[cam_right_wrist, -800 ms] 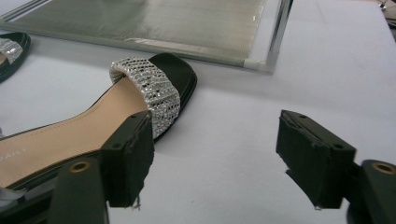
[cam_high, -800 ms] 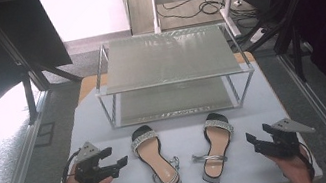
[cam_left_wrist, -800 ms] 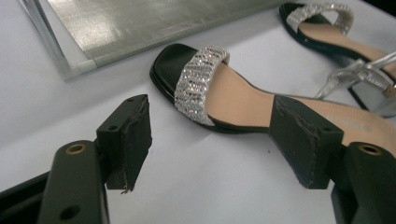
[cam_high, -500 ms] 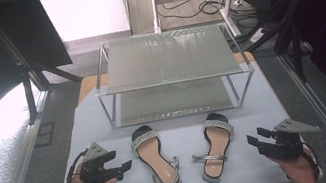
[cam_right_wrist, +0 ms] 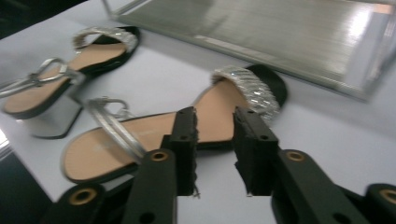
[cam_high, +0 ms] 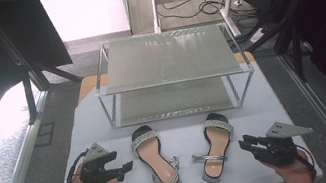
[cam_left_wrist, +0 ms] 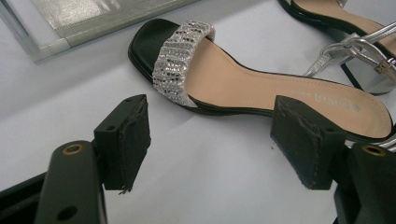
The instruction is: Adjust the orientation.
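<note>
Two sandals on the counter [cam_high: 274, 102], one two-tier rack [cam_high: 171, 64] behind them. Left sandal [cam_high: 154, 156] and right sandal [cam_high: 216, 150] lie side by side, toes toward rack. Left tool [cam_high: 127, 167] jaws wide, empty; right tool [cam_high: 244, 142] narrow gap, nothing gripped. Left gripper view shows sandal's rhinestone strap [cam_left_wrist: 180, 58] up close; high view shows both hands.

two sandals [cam_high: 155, 158] side by side, rack [cam_high: 170, 72] behind them

We are seeing a white table [cam_high: 274, 102] carrying a rack [cam_high: 173, 77] and two sandals [cam_high: 154, 156] [cam_high: 215, 145].
</note>
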Motion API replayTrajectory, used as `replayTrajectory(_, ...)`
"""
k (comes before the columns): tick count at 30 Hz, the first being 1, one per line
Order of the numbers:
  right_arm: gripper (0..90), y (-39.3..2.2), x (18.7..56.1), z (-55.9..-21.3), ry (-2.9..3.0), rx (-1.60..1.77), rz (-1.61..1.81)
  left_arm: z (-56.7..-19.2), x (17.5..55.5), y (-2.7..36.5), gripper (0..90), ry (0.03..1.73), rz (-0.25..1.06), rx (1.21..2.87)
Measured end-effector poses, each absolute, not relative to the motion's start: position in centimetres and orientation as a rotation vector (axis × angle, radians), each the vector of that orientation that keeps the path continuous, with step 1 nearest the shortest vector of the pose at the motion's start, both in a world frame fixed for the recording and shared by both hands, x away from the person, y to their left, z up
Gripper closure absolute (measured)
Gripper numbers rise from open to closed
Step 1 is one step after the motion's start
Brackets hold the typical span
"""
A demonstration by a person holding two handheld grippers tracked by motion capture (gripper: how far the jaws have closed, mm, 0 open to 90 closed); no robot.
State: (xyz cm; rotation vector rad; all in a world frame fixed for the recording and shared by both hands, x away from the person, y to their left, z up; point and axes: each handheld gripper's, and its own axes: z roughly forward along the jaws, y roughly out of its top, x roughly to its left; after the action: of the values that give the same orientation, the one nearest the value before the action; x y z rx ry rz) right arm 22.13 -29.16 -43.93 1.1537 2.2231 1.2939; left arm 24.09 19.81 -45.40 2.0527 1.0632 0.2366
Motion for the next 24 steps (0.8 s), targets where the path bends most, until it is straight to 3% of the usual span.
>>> replayTrajectory(10,88.4,-25.1,22.1,-44.1,2.354,1.037,1.328,-45.6,24.1,19.2,28.5,1.054,0.217,2.046)
replayTrajectory(24,89.0,-19.5,21.6,-45.4,2.518,0.878,1.286,-45.8,24.0,18.6,27.6,1.057,0.216,2.062)
